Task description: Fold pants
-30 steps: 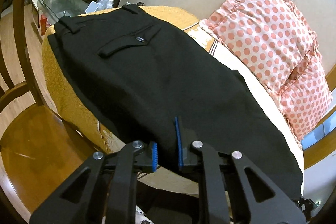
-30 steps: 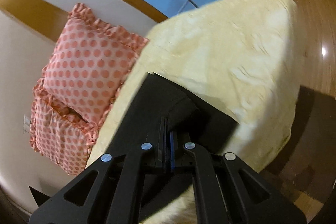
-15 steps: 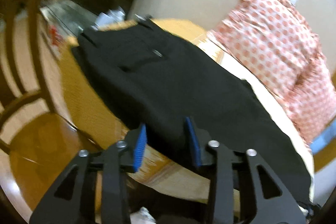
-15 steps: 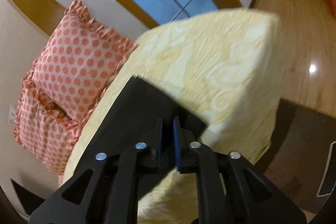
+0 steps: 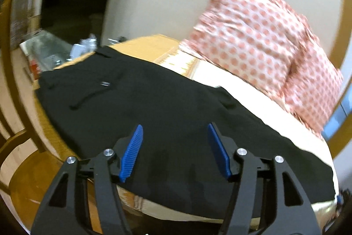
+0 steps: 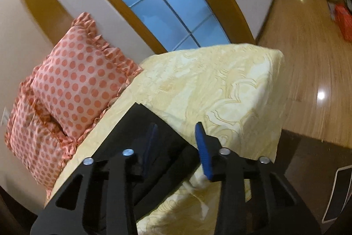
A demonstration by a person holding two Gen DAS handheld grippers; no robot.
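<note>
Black pants (image 5: 167, 107) lie flat along the bed, waistband and buttoned back pocket at the far left, legs running to the right. My left gripper (image 5: 175, 148) is open just above the pants' near edge, holding nothing. In the right wrist view the hem end of the pants (image 6: 151, 131) lies on the yellow bedspread (image 6: 220, 89). My right gripper (image 6: 176, 142) is open over that hem corner, its left pad over the cloth and its right pad over the bedspread.
Two pink polka-dot pillows (image 5: 259, 41) (image 6: 72, 85) lean against the wall behind the pants. A wooden chair (image 5: 13, 124) stands at the left of the bed. Wooden floor (image 6: 312, 63) lies beyond the bed's end, under a window (image 6: 158, 3).
Both grippers were shut on the pants' edge a second ago. Both have opened and let go, and the pants now lie flat on the bed.
</note>
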